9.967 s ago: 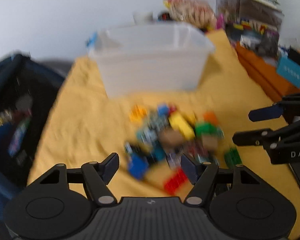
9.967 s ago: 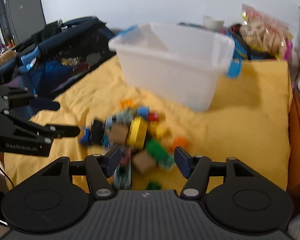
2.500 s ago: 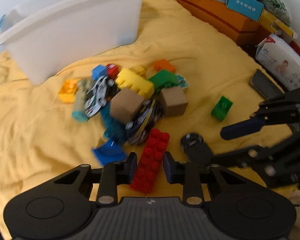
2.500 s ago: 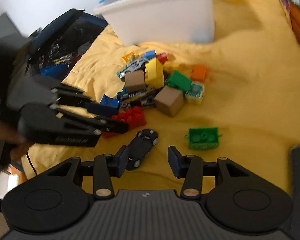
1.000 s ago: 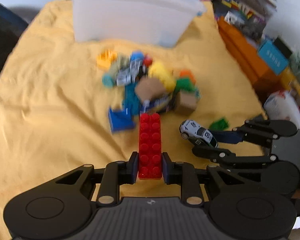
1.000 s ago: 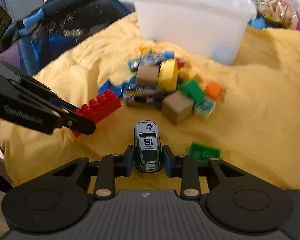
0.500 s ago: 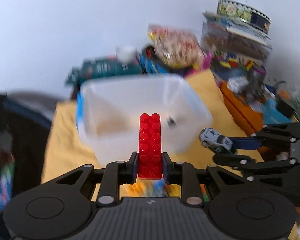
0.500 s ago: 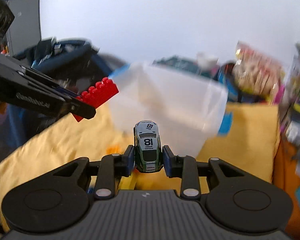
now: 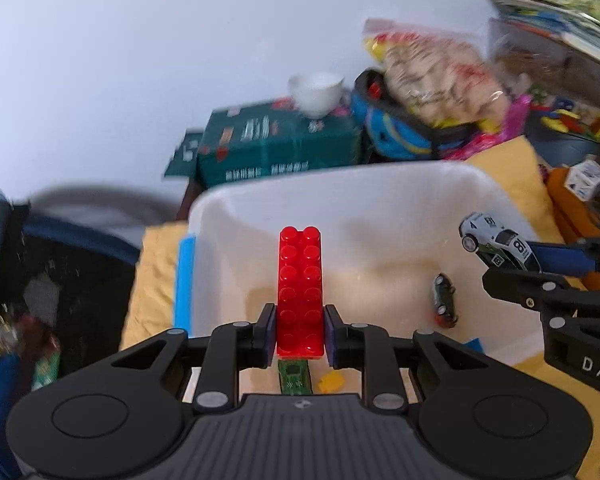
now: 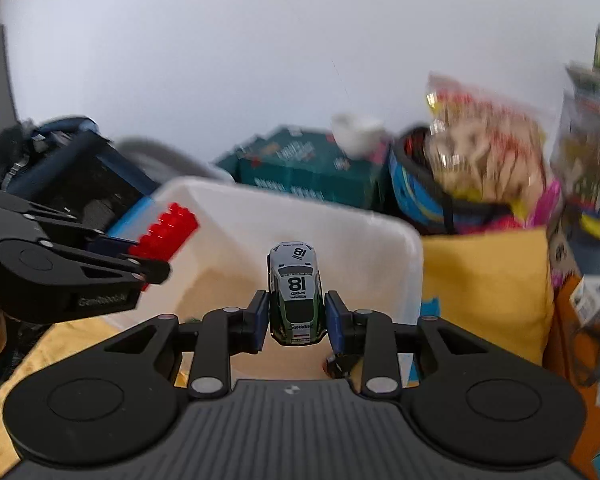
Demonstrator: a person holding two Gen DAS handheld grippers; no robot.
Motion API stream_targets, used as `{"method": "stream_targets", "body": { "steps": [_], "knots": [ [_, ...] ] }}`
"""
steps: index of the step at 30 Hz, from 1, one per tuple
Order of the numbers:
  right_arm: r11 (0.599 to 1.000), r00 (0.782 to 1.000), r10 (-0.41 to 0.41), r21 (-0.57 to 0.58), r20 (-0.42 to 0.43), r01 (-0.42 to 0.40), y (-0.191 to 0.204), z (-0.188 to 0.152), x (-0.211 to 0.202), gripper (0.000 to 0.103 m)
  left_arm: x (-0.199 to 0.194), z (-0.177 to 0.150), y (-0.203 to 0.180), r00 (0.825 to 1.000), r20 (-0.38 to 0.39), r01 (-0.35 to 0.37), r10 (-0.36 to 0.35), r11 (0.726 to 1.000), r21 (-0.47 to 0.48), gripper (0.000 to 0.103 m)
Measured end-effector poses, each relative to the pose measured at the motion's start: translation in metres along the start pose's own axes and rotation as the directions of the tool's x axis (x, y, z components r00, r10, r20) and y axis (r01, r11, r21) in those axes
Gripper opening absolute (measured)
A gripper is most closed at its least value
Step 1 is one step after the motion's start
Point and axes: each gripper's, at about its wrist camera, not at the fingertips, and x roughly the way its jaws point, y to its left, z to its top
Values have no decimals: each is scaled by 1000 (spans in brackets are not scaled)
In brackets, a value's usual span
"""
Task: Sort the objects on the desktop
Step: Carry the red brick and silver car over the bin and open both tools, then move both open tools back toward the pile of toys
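Note:
My left gripper [image 9: 300, 336] is shut on a long red brick [image 9: 300, 288] that sticks out forward over the white plastic bin [image 9: 380, 184]. My right gripper [image 10: 298, 316] is shut on a white and green toy car [image 10: 296, 292] numbered 18, held above the same white bin [image 10: 372, 236]. The left wrist view shows that car [image 9: 496, 244] at the bin's right rim. On the bin floor lie a dark toy car [image 9: 444, 300], a green piece [image 9: 296, 376] and a small yellow piece [image 9: 331, 382]. The red brick [image 10: 166, 232] also shows at the left of the right wrist view.
The bin stands on a yellow cloth [image 10: 484, 284]. Behind it are a green box [image 9: 276, 148] with a white cup [image 9: 316, 92] on top, a snack bag [image 9: 432, 72] and stacked clutter at the right. A dark blue bag [image 9: 52, 280] sits to the left.
Both grippers rose from the pile of toys on the cloth and came forward over the bin's opening, each keeping its hold. The bin's inside now shows below them.

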Motion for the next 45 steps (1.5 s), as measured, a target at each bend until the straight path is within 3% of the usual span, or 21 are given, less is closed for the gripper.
{"method": "stream_targets", "body": {
  "steps": [5, 15, 19, 25, 28, 31, 35, 37, 39, 42, 45],
  "knots": [
    [999, 998, -8, 45, -62, 11, -4, -4, 21, 35, 15, -8, -3, 1000, -28, 9, -8, 1000, 7, 27],
    [998, 1000, 3, 60, 6, -3, -5, 2, -6, 42, -14, -8, 7, 1000, 20, -11, 12, 1000, -8, 34],
    [998, 999, 23, 63, 35, -25, -4, -2, -26, 46, -40, -19, 8, 998, 51, 22, -21, 1000, -16, 38],
    [997, 996, 76, -6, 48, -75, -9, -38, -66, 56, -86, -75, 8, 994, 77, 76, -74, 997, -16, 51],
    [997, 997, 72, 24, 11, -72, -17, -64, -76, 57, -96, -112, 10, 996, 43, 86, -84, 995, -52, 61],
    [997, 997, 66, 52, -26, -64, -21, -92, -82, 58, -98, -150, 4, 996, -12, 85, -86, 994, -65, 62],
    [995, 992, 88, 64, -95, -82, -17, -132, -84, 59, -94, -189, -15, 982, -93, 162, -168, 985, -63, 62],
    [996, 987, 77, 48, -140, -71, -13, -151, -84, 58, -90, -202, -33, 969, -121, 215, -214, 977, -3, 62],
    [997, 981, 81, 33, -178, -76, -10, -166, -83, 57, -85, -209, -55, 962, -151, 245, -227, 962, 118, 62],
    [996, 972, 91, 21, -217, -89, -4, -185, -88, 57, -77, -213, -78, 969, -136, 236, -205, 933, 271, 62],
    [996, 967, 91, 32, -237, -86, -3, -196, -91, 57, -64, -210, -88, 969, -134, 240, -205, 908, 343, 59]
  ]
}}
